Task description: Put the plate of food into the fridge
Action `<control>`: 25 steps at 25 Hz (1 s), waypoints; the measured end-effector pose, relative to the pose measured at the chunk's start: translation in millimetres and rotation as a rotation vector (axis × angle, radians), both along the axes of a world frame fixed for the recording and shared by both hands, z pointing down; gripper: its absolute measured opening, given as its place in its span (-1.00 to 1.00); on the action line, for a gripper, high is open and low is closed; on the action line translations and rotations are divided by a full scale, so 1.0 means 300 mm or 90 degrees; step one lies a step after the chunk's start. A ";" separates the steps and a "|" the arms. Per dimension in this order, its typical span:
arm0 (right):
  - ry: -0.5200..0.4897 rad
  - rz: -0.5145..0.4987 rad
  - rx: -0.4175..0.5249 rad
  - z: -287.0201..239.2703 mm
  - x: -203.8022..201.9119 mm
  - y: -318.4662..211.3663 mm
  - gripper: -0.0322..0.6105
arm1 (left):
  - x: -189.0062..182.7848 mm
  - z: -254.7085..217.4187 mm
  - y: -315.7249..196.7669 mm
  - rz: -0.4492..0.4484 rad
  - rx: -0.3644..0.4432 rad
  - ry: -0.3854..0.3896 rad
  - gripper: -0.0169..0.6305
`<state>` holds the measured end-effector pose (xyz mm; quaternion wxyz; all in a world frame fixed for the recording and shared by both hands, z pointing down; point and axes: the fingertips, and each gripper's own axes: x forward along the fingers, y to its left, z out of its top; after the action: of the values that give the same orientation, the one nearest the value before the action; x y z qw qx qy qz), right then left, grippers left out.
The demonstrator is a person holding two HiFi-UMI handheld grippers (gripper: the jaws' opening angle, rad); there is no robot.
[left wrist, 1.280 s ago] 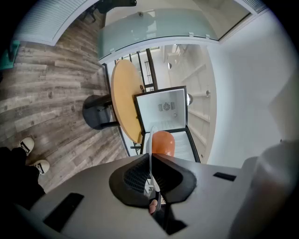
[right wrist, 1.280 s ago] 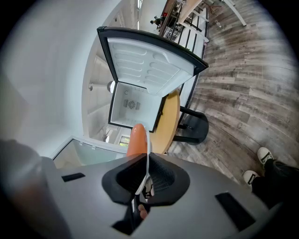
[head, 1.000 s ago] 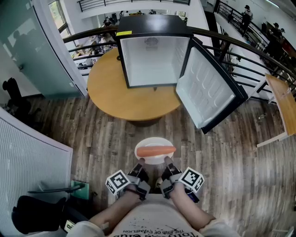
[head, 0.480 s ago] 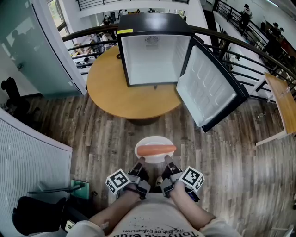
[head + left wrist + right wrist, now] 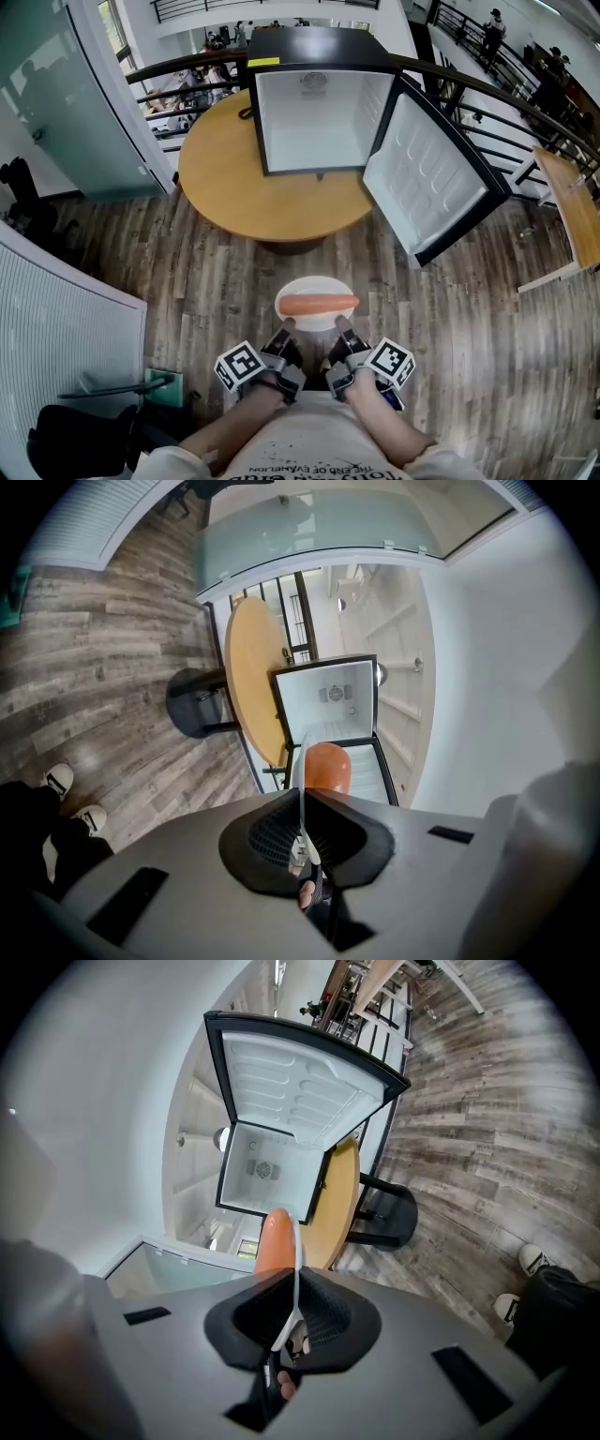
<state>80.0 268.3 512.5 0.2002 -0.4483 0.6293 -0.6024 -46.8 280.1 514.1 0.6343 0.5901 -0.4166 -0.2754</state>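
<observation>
A white plate [image 5: 298, 289] with an orange sausage [image 5: 317, 304] on it is held level above the wooden floor, in front of me. My left gripper [image 5: 286, 327] is shut on the plate's near left rim, and my right gripper [image 5: 337, 326] is shut on its near right rim. In the left gripper view the plate [image 5: 301, 785] shows edge-on between the jaws with the sausage [image 5: 327, 767] beyond. The right gripper view shows the plate [image 5: 295, 1283] and sausage [image 5: 273, 1240] likewise. The small black fridge [image 5: 322, 103] stands on a round wooden table [image 5: 225, 192], its door [image 5: 431, 186] swung open to the right, its inside white and bare.
A black railing [image 5: 487, 98] curves behind the table. A glass partition [image 5: 56, 94] stands at the left and a white ribbed panel [image 5: 56, 328] at the near left. Another wooden table [image 5: 574, 202] is at the right edge. The table's dark pedestal [image 5: 199, 703] stands on the floor.
The fridge and table have shifted slightly to the right in the head view. The plate and both grippers keep the same hold.
</observation>
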 end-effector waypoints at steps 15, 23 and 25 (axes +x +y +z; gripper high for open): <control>0.000 0.012 -0.011 0.035 -0.017 -0.136 -0.79 | -0.015 0.038 -0.149 0.012 -0.006 0.007 -0.85; -0.003 -0.003 -0.005 0.037 -0.003 -0.409 -0.79 | -0.001 0.038 -0.413 0.001 0.003 0.003 -0.85; -0.003 -0.008 -0.008 0.038 0.001 -0.477 -0.79 | 0.003 0.040 -0.478 -0.003 0.000 0.002 -0.85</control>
<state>80.3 125.2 523.8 0.1950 -0.4441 0.6280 -0.6086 -46.0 136.9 526.1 0.6345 0.5887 -0.4170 -0.2775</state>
